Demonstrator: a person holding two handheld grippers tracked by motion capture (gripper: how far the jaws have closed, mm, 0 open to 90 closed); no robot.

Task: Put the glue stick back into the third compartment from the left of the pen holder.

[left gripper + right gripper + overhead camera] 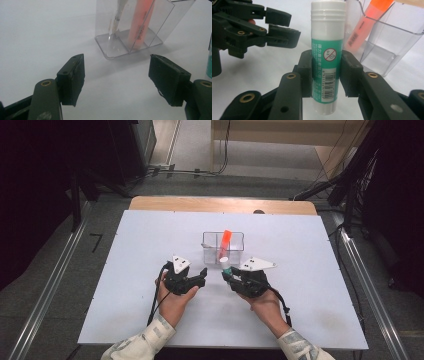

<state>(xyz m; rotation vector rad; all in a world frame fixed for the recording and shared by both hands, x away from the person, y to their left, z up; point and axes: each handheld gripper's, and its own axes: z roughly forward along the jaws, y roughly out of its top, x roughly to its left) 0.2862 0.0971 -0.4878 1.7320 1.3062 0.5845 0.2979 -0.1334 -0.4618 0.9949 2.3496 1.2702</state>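
A green and white glue stick (327,50) stands upright between the jaws of my right gripper (327,75), which is shut on it. In the high view the glue stick (224,262) is just in front of a clear divided organizer (223,248) at the table's middle. An orange highlighter (225,240) leans inside the organizer. My left gripper (202,275) is open and holds nothing, a short way left of the glue stick. In the left gripper view the left gripper (117,75) faces the organizer (130,42), the highlighter (140,22) and a thin silvery pen (117,17) in the neighbouring compartment.
The white table (150,250) has bare surface to the left, right and front of the hands. A wooden strip (220,204) runs along its far edge. Black stands and cables (345,185) are on the floor beyond.
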